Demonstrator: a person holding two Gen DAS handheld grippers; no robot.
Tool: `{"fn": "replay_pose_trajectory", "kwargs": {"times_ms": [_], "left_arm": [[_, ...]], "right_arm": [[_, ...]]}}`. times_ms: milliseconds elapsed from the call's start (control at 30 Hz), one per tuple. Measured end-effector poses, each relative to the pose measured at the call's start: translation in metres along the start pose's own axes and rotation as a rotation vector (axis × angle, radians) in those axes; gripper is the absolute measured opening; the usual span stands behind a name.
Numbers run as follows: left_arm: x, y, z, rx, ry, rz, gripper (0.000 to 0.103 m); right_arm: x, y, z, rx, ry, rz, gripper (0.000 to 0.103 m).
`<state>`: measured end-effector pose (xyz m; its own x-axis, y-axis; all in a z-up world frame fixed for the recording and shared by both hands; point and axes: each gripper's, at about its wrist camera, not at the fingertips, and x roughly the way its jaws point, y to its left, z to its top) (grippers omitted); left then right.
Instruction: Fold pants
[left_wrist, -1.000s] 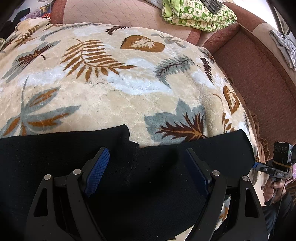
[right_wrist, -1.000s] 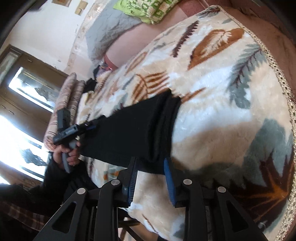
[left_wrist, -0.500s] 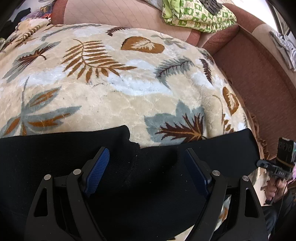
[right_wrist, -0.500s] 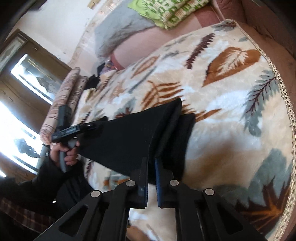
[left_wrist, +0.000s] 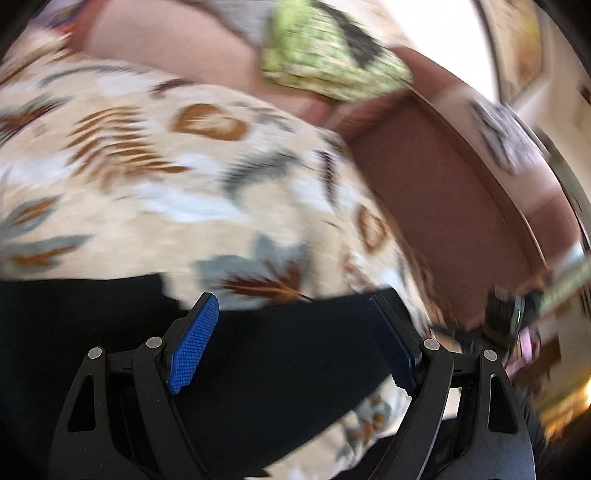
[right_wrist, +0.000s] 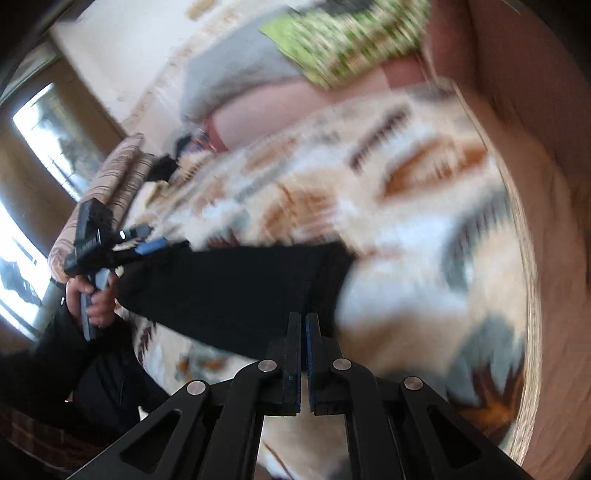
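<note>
Black pants stretched flat across the near edge of a leaf-print blanket, covering a reddish-brown sofa. Left gripper hovering over the cloth, jaws spread wide, blue pads standing apart with the dark fabric showing below and between them; pressing on it or not, hard to tell through the blur. Right gripper at the other end of the pants, jaws just closed and now pinched nearly together on the fabric's edge, only a thin slit left between the pads. Seen from the right wrist, the left gripper out at the far end of the pants, trigger handle wrapped in a hand. Green patterned cloth piled at the back of the sofa, well apart from the pants. Both views smeared with motion.
</note>
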<state>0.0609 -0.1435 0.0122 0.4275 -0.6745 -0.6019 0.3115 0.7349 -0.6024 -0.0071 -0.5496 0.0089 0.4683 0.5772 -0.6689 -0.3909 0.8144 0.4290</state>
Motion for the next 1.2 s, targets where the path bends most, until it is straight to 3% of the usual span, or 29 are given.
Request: {"fn": "replay_pose_trajectory", "kwargs": {"times_ms": [133,233,267,300,367,433,633,700,767,833,967,1067,1200], "left_arm": [[0.028,-0.034,-0.021,0.122,0.108,-0.049,0.083],[0.056,-0.05,-0.046,0.18,0.233,-0.038,0.083],[0.065,-0.054,-0.055,0.197,0.272,-0.026,0.082],[0.069,-0.062,-0.064,0.257,0.26,0.022,0.082],[0.071,-0.073,-0.073,0.315,0.252,0.067,0.085],[0.073,-0.075,-0.076,0.304,0.241,0.07,0.085],[0.068,-0.075,-0.078,0.312,0.231,0.074,0.085],[0.068,-0.075,-0.078,0.318,0.226,0.074,0.085],[0.067,-0.074,-0.079,0.315,0.22,0.07,0.085],[0.067,-0.073,-0.078,0.311,0.216,0.064,0.085],[0.068,-0.072,-0.078,0.306,0.214,0.059,0.089],[0.07,-0.074,-0.08,0.317,0.211,0.04,0.099],[0.061,-0.078,-0.086,0.314,0.14,0.037,0.102]], "right_arm": [[0.016,0.028,0.024,-0.099,-0.015,-0.074,0.002],[0.047,0.024,0.023,-0.105,0.12,-0.168,0.002],[0.063,0.015,0.014,-0.103,0.222,-0.246,0.002],[0.072,0.006,0.005,-0.096,0.288,-0.284,0.002],[0.058,-0.009,0.003,-0.033,0.251,-0.253,0.002],[0.048,-0.023,-0.001,0.044,0.244,-0.263,0.002],[0.026,0.02,0.034,-0.128,-0.008,-0.263,0.006],[0.042,0.024,0.048,-0.159,0.003,-0.284,0.007],[0.07,0.019,0.054,-0.165,0.079,-0.324,0.007],[0.103,0.002,0.045,-0.133,0.244,-0.361,0.007],[0.092,-0.006,0.043,-0.084,0.191,-0.322,0.008],[0.09,-0.003,0.039,-0.08,0.164,-0.343,0.008],[0.089,0.011,0.044,-0.085,0.097,-0.365,0.009]]}}
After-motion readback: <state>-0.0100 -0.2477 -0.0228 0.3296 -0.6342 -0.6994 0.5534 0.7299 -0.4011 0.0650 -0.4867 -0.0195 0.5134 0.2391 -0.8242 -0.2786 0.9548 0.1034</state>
